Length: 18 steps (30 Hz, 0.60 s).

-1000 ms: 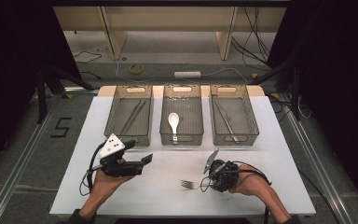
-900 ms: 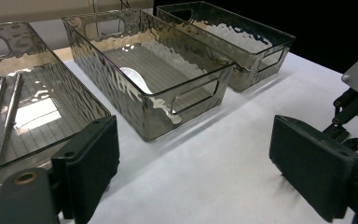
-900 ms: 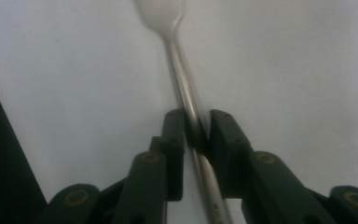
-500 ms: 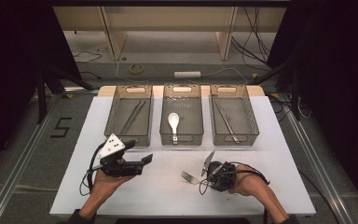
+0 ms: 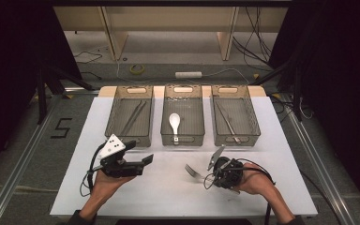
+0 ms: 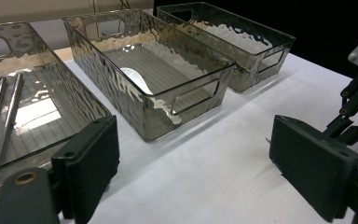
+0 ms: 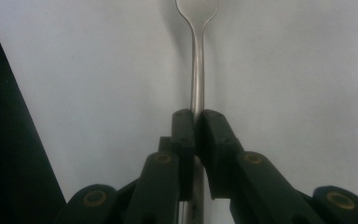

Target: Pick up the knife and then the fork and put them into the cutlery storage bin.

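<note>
While the right gripper (image 5: 212,172) lies low over the table (image 5: 168,197), jaws just closed onto the fork (image 5: 194,172) handle, tines pointing ahead of it, the left gripper (image 5: 146,160) hovers level, jaws wide apart, holding nothing.

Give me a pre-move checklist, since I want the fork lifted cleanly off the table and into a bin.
1. Right gripper clamped on the fork handle: ok, jaws have just been closing, pads press on it.
2. Grip centred on the handle: ok.
3. Fork clear of the table: cannot tell.
4. Left gripper out of the way, open: ok.
5. Right bin holds matching cutlery: cannot tell.
</note>
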### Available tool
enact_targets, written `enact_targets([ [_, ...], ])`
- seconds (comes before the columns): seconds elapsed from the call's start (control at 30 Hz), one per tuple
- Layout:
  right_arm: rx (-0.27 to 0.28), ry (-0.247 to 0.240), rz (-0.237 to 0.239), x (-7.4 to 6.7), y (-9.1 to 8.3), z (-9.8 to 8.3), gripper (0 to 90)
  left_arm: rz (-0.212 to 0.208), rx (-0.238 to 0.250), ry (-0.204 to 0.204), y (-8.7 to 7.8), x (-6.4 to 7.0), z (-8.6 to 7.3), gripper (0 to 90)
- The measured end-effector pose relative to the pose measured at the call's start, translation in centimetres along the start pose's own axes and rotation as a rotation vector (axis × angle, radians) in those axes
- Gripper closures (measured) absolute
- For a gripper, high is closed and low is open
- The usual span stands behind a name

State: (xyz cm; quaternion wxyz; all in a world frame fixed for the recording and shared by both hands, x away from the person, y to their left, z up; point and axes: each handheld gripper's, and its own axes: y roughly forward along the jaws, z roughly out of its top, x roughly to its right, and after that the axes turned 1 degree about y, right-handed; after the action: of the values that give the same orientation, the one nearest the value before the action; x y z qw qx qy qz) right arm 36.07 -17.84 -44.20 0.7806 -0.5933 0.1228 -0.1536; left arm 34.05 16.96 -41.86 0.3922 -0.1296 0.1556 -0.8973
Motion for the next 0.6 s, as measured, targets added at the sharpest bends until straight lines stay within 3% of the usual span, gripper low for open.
enact_targets([
  [0.07, 0.023, 0.018, 0.002, 0.4, -0.2, -0.2, 84.1, -0.001, -0.001, 0.002, 0.0, 0.0, 0.0, 15.4],
  [0.13, 0.062, 0.078, 0.035, 1.0, -0.8, -0.6, 84.2, -0.001, -0.001, 0.002, 0.0, 0.0, 0.0, 15.4],
  [0.23, 0.091, 0.102, 0.037, 1.6, -1.1, -0.9, 84.1, -0.001, -0.001, 0.002, 0.0, 0.0, 0.0, 15.4],
  [0.3, 0.142, 0.151, 0.048, 2.5, -1.7, -1.4, 84.2, -0.001, 0.0, 0.002, 0.0, 0.0, 0.0, 15.4],
  [0.6, 0.215, 0.224, 0.037, 3.8, -2.5, -2.4, 84.2, 0.001, 0.0, 0.0, 0.0, 0.0, 0.0, 15.4],
])
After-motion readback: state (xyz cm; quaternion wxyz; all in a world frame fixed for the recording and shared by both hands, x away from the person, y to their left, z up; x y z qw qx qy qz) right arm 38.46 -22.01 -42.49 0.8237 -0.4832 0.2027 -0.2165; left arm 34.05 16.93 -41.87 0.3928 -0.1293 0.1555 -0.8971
